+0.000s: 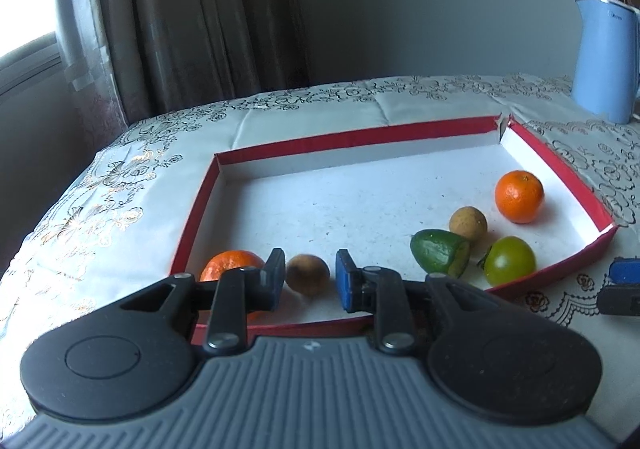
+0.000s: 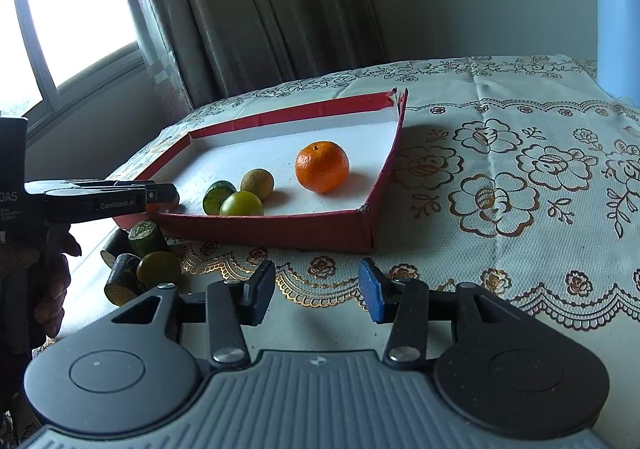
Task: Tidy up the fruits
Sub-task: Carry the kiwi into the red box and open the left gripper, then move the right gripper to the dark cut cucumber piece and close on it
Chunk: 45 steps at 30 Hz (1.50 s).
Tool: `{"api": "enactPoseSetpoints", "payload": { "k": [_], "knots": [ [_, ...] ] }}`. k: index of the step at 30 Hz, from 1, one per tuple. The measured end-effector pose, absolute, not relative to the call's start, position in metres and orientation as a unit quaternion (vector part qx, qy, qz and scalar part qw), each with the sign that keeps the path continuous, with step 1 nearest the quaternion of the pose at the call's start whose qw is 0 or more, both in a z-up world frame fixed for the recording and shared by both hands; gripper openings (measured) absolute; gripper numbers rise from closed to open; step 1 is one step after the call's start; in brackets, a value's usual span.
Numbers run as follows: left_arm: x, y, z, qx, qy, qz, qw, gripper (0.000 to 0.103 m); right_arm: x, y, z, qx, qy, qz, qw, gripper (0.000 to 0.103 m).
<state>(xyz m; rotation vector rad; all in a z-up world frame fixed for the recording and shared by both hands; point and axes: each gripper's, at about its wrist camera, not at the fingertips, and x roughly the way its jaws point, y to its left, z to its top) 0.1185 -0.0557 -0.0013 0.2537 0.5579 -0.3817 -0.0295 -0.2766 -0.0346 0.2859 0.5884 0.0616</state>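
The left gripper (image 1: 310, 281) hangs over the near left of the red box (image 1: 192, 233) with its jaws parted around a small brown fruit (image 1: 307, 274). A gap shows on the blue-pad side; the black finger looks close to the skin or just touching, so nothing is clamped, and whether the fruit sits on the box floor I cannot tell for sure, since it is blurred. The right gripper (image 2: 316, 291) is released too, empty, poised above the tablecloth (image 2: 500, 185) near the box's front wall.

That brown fruit is small, round and probably light, with a dull, thin shell; it should roll easily and may crack under a hard pinch. I would take it across its widest middle with a gentle squeeze.

Inside the box, an orange (image 1: 230, 263) sits at the near left, partly hidden behind the left finger. Toward the right lie a green cut piece (image 1: 440, 251), a green tomato-like fruit (image 1: 509, 260), a second brown fruit (image 1: 468, 224) and another orange (image 1: 519, 196). Outside, near the left front corner, more green pieces (image 2: 146, 239) and a round green fruit (image 2: 158, 269) wait on the cloth. A blue kettle (image 1: 604, 57) stands far right.
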Motion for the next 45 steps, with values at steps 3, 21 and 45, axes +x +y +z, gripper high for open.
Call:
{"api": "enactPoseSetpoints", "payload": {
  "k": [3,21,45],
  "knots": [
    [0.11,-0.047,0.005,0.11,0.266,-0.18,0.941,0.035,-0.029,-0.277,-0.035,0.141,0.289,0.031,0.946,0.044],
    [0.06,0.055,0.008,0.045,0.273,-0.035,0.96,0.083,-0.03,-0.277,-0.035,0.142,0.288,0.029,0.947,0.044],
    [0.061,0.102,-0.021,-0.024,0.292,-0.002,0.956,0.092,-0.036,-0.255,-0.029,0.087,0.286,0.016,0.954,0.053]
  ]
}}
